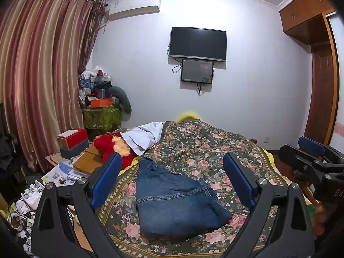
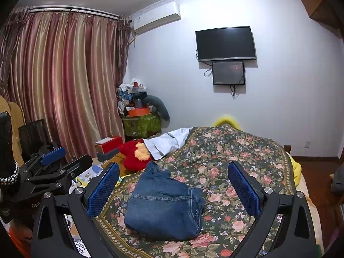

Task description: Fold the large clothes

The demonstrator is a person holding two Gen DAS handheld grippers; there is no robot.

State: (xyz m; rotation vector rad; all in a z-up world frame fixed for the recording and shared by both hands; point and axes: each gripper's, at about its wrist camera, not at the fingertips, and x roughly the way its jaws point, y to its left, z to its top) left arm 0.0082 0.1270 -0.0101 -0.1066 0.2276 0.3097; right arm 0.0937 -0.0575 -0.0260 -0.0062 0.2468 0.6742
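A pair of blue denim jeans [image 1: 176, 200] lies folded into a compact bundle on the floral bedspread [image 1: 215, 150]. It also shows in the right wrist view [image 2: 163, 206] on the same bedspread [image 2: 236, 150]. My left gripper [image 1: 172, 178] is open and empty, held above the near side of the jeans, its blue pads on either side of them. My right gripper [image 2: 173, 185] is open and empty, likewise above the jeans. The right gripper shows at the right edge of the left wrist view [image 1: 311, 161]; the left gripper shows at the left of the right wrist view [image 2: 49, 163].
A red plush toy [image 1: 111, 148] and white cloth [image 1: 142, 137] lie at the bed's far left. A cluttered side table with boxes [image 1: 73, 142] and papers stands left. Curtains [image 1: 43, 75], a piled green box [image 1: 101, 116], wall screens [image 1: 197, 43] and a wardrobe [image 1: 318, 64] surround the bed.
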